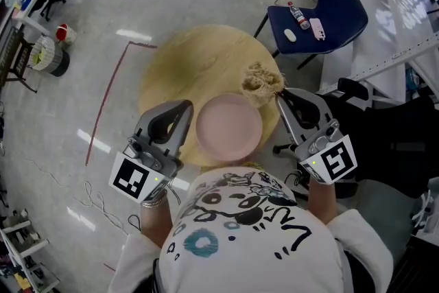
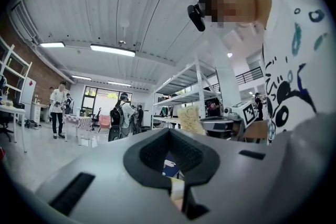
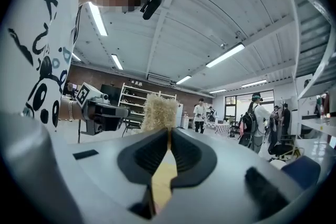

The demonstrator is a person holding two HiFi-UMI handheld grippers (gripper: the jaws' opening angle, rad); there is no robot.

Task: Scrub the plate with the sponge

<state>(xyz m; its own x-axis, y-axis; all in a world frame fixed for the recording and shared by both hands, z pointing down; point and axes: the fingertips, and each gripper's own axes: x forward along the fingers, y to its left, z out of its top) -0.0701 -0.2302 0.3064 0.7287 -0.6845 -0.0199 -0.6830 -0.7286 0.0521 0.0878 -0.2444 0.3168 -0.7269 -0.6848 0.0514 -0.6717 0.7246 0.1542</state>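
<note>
Plate [image 1: 228, 127], pink, lies flat on round wooden table [image 1: 185, 55], at the table edge nearest the person and between the two grippers. Left gripper [image 1: 186, 106] sits just left of the plate, tips beside its left rim; the head view does not resolve contact. In the left gripper view its jaws [image 2: 169, 130] meet at the tips, with nothing caught between the pads. Right gripper [image 1: 280, 94] sits just right of the plate, jaws clenched on sponge [image 1: 260, 84], a pale fibrous pad sticking out past the tips. The sponge lies ahead of the right gripper, at the plate's far right rim and partly over bare table; cannot tell whether it touches the plate. The right gripper view shows the sponge [image 3: 157, 109] standing upright out of the closed jaws, only a thin slit between the pads. Both grippers point level. From the left gripper, the sponge [image 2: 190, 119] is ahead and slightly right.
</note>
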